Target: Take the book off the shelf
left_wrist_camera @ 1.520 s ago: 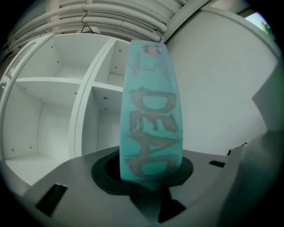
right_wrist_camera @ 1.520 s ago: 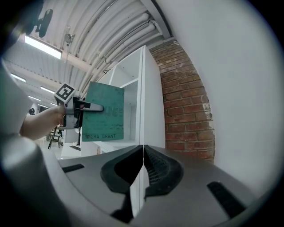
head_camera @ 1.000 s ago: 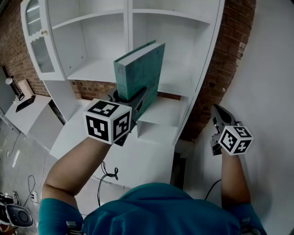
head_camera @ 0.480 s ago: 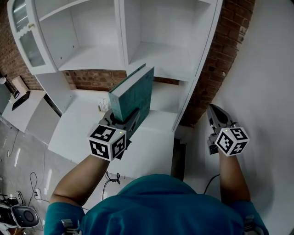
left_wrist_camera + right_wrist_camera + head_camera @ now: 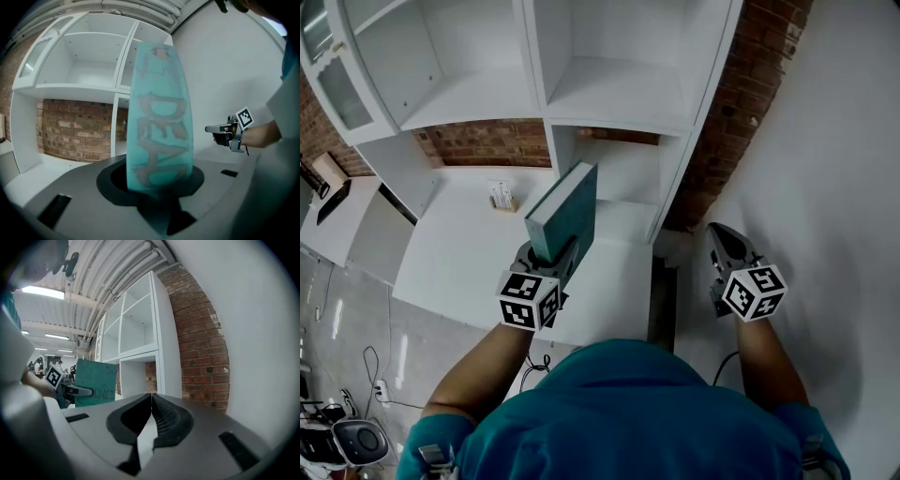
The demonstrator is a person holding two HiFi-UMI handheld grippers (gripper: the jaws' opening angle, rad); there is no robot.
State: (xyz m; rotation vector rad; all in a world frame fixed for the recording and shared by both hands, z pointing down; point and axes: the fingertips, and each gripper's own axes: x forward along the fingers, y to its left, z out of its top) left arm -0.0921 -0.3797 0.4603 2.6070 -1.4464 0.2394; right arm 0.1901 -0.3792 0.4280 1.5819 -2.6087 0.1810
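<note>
A teal hardcover book [image 5: 563, 209] stands upright in my left gripper [image 5: 551, 255], which is shut on its lower edge. It hangs in the air in front of the white shelf unit [image 5: 609, 94], above the white counter [image 5: 478, 253]. In the left gripper view the book's spine [image 5: 159, 117] fills the middle between the jaws. My right gripper [image 5: 724, 246] is held off to the right by the white wall, its jaws closed together with nothing between them [image 5: 151, 401]. The right gripper view shows the book [image 5: 96, 382] at the left.
The shelf compartments in view hold nothing. A small white holder [image 5: 499, 196] stands on the counter by the brick back wall [image 5: 483, 142]. A brick column [image 5: 741, 103] runs beside the shelf's right side. Cables [image 5: 370, 375] lie on the floor at lower left.
My left gripper has drawn the book back and down, away from the shelf and toward the person. The right gripper has shifted slightly left and stayed shut.
</note>
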